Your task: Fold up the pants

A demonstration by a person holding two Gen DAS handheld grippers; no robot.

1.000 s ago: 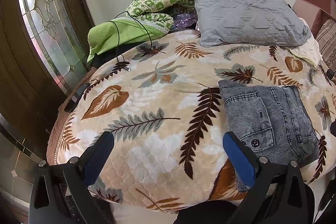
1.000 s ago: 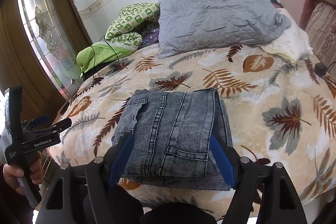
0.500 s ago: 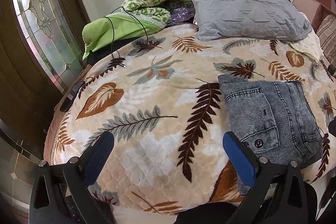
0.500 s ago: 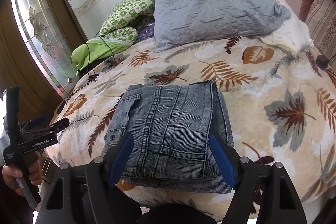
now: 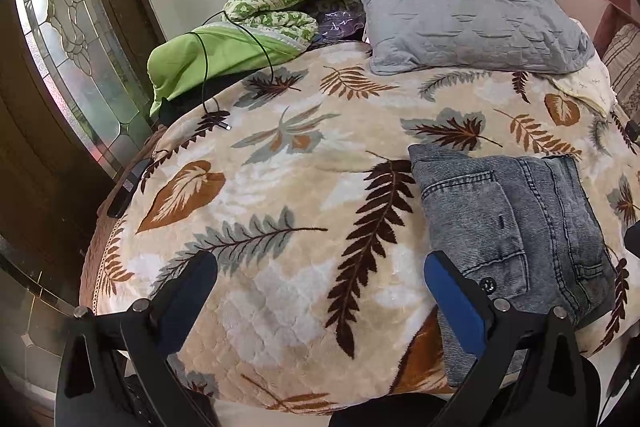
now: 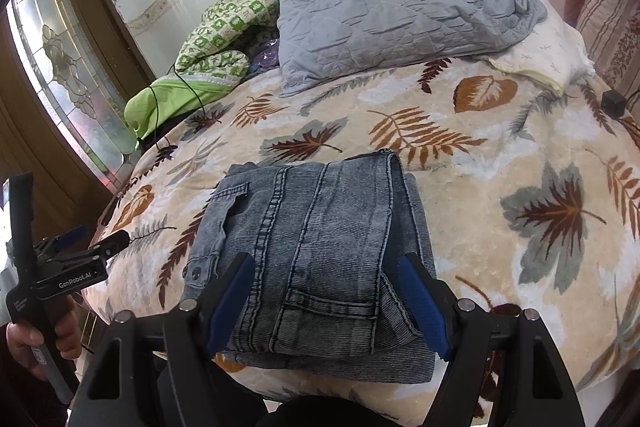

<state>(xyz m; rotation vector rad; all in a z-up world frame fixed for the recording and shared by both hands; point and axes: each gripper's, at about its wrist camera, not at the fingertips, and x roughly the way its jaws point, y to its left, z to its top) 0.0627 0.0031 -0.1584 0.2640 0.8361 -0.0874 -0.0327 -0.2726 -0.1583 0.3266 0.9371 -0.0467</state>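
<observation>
Judging the folding all but done, we see the pants lying as a compact stack near the blanket's front edge, both left gripper and right gripper spread wide, grasping nothing.

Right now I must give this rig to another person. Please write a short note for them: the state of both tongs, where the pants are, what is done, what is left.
Left tongs: open, empty, over bare blanket, to the left of the pants.
Right tongs: open wide, fingers on either side of the near edge of the pants; whether the pads press on the cloth cannot be told.
Pants: grey denim, already folded into a compact stack near the front edge of the bed, below the grey pillow.
Done: the folds appear complete.
Left: probably only to neaten the stack and withdraw both tongs.
</observation>
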